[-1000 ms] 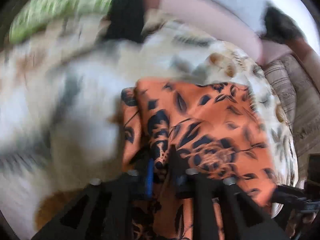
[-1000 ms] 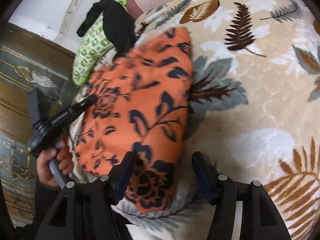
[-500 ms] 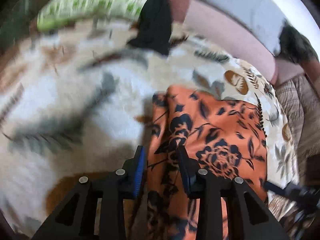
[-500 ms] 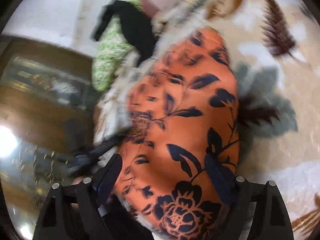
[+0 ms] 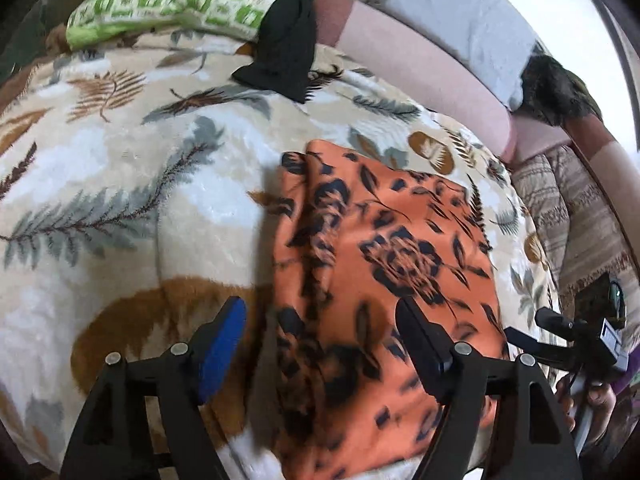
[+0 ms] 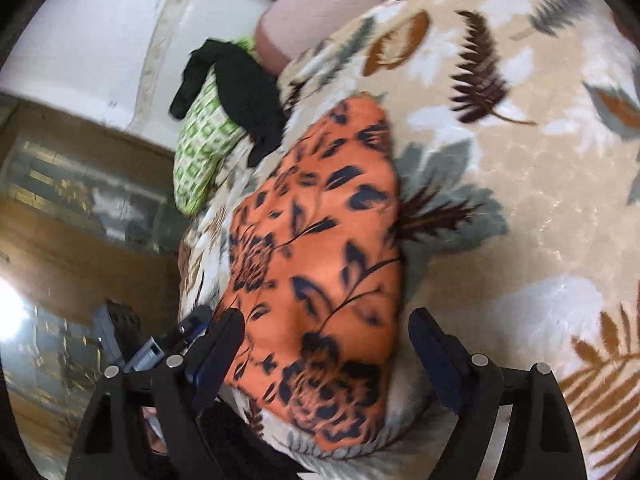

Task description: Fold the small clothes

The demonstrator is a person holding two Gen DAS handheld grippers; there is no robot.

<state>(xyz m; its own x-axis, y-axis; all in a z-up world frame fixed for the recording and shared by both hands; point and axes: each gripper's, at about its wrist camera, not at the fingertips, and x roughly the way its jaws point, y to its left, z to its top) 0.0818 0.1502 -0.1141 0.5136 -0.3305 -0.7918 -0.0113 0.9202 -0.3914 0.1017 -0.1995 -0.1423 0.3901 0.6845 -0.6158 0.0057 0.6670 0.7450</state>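
Note:
An orange cloth with a dark floral print (image 5: 384,280) lies folded flat on a leaf-patterned blanket (image 5: 120,200); it also shows in the right wrist view (image 6: 320,264). My left gripper (image 5: 320,340) is open and empty, its jaws wide over the cloth's near end. My right gripper (image 6: 328,344) is open and empty, its jaws spread over the cloth's other end. The right gripper's body (image 5: 576,340) shows at the left wrist view's right edge, and the left gripper's body (image 6: 160,344) at the right wrist view's lower left.
A green-and-white patterned cloth (image 5: 180,4) and a black garment (image 5: 288,40) lie at the blanket's far edge; both show in the right wrist view (image 6: 200,148), (image 6: 244,96). Pink and grey cushions (image 5: 420,52) lie behind. A wooden floor (image 6: 60,240) lies beyond the blanket's edge.
My left gripper was shut on the orange cloth's edge, then let go and opened wide. The cloth now lies flat. My right gripper moved over the cloth's end, still open.

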